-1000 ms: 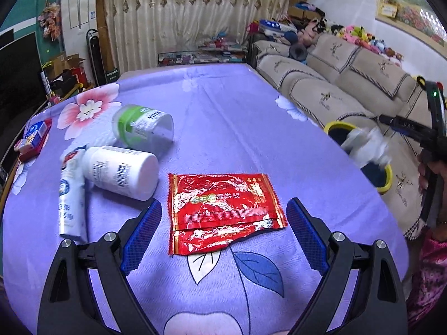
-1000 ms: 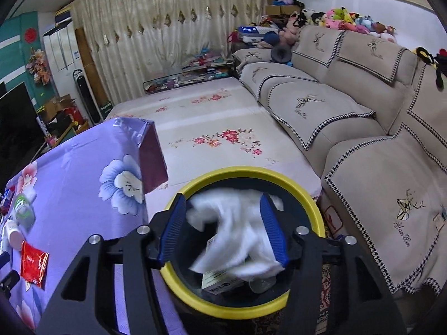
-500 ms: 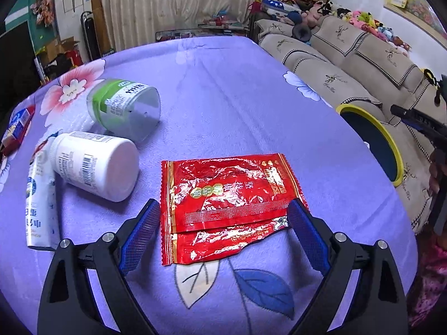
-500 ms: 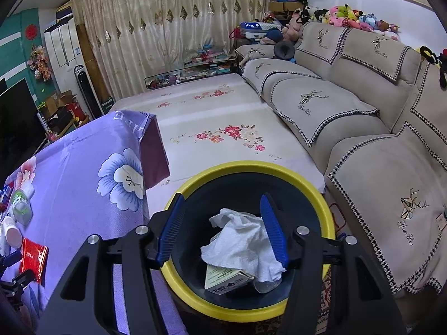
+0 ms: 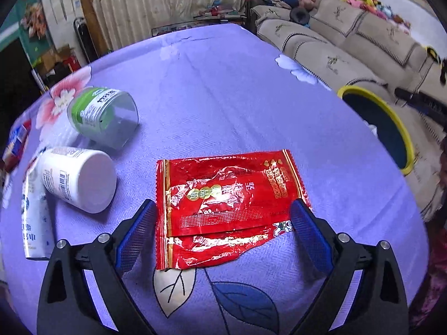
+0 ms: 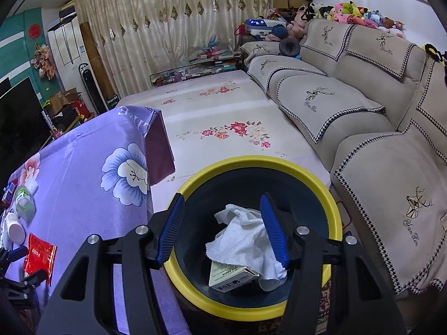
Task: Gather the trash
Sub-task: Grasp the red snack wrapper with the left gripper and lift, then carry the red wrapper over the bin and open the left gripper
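Left gripper (image 5: 222, 217) low over purple flowered tablecloth (image 5: 223, 97), jaws opening, straddling flat crinkled red foil wrapper (image 5: 223, 209), pads clear of it. White plastic bottle (image 5: 78, 178) lying toppled nearby.

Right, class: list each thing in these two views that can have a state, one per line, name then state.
left gripper: jaws opening, straddling the wrapper, not pressing it
right gripper: open, empty, above the bin
red wrapper: flat on the table, torn open
white bottle: lying on its side
green-label jar: tipped over
bin: uncovered, partly filled
tissue: crumpled, inside the bin
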{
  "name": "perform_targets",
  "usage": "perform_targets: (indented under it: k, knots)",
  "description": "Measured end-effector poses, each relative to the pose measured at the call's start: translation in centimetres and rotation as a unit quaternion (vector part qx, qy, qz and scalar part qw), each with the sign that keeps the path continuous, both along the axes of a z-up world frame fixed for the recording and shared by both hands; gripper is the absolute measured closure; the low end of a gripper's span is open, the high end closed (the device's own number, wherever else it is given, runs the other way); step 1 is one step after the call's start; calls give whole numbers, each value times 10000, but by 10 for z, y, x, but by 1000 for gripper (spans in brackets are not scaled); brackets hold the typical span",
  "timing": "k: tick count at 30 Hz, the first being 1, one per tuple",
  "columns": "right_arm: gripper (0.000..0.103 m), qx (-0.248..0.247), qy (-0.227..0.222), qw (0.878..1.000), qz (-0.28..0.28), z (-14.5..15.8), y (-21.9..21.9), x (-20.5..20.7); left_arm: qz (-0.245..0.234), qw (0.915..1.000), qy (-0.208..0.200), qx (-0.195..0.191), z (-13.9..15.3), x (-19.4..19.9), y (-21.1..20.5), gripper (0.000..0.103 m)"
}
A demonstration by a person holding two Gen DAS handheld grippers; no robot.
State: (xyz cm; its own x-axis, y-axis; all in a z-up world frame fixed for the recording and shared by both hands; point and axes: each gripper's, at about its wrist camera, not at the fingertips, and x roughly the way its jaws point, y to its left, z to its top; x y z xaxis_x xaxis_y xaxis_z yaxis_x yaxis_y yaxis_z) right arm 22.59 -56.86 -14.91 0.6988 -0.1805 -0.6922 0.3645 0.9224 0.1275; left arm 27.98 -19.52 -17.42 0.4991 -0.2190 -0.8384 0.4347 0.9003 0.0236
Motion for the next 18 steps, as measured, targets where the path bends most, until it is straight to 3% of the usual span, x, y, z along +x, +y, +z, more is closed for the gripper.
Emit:
perform_targets:
  k: [4, 7, 10, 12, 14, 18]
  knots:
    - [49, 50, 19, 10000, 5, -2, 0, 0, -65, 10000, -33, 6, 0, -2, -4, 10]
    - [49, 82, 11, 10000, 51, -3, 2, 0, -210, 9997, -81, -48, 3, -8, -8, 23]
    - [49, 111, -21, 9999, 95, -2, 5, -1, -331, 9993, -144, -105, 6, -13, -11, 45]
    - [49, 115, -48, 9999, 116, 0, 6, -2, -327, 9992, -162, -142, 8, -14, -11, 70]
    - [49, 113, -81, 9998, 124, 3, 6, -5, -334, 9991, -124, -217, 10, -14, -9, 87]
    - [49, 103, -182, 9997, 92, 10, 3, -15, -405, 9988, -117, -234, 11, -17, -12, 93]
